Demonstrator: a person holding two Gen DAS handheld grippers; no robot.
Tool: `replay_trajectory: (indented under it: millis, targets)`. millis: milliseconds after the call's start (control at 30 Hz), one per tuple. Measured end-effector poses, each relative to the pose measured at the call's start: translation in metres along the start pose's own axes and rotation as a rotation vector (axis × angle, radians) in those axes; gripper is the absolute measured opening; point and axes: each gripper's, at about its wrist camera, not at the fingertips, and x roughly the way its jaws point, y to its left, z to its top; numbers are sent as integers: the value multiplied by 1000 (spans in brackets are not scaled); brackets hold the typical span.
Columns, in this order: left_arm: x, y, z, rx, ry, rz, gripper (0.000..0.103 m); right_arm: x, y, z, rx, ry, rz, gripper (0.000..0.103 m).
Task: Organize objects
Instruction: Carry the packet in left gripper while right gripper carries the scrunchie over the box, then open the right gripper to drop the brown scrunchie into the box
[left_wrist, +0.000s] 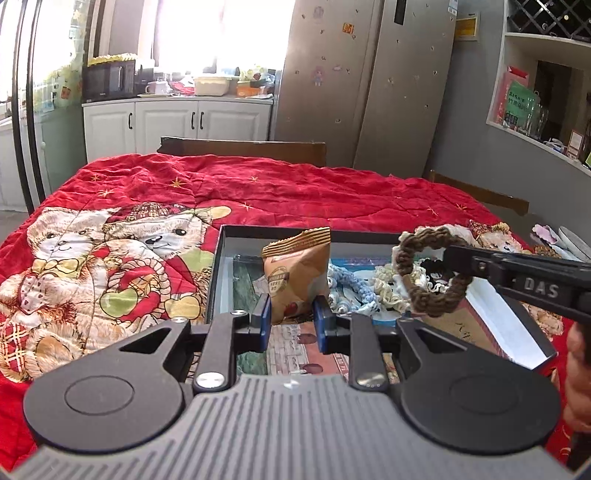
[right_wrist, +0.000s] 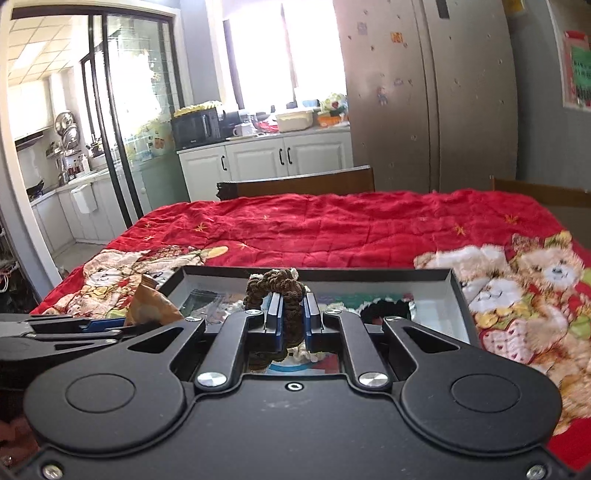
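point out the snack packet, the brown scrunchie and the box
snack packet (left_wrist: 297, 275), left wrist view, on its brown front face
brown scrunchie (left_wrist: 436, 301), left wrist view, on the lower curve of its ring
box (right_wrist: 456, 282), right wrist view, on its far right wall

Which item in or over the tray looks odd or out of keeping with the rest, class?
The brown snack packet, gripped by the left gripper, stands out: a food item in a tray otherwise holding crocheted scrunchies. The brown scrunchie hangs pinched in the right gripper above the tray. Nothing looks spilled or damaged.

quilt (left_wrist: 295, 192): red, bear print | scrunchie (left_wrist: 432, 273): brown | snack packet (left_wrist: 299, 273): tan
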Motion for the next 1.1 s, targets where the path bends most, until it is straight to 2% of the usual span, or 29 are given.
replay_trajectory:
  millis: [1100]
  targets:
    - [29, 1, -13, 45, 114, -29, 27, 45, -14, -22, 42, 81, -30, 10]
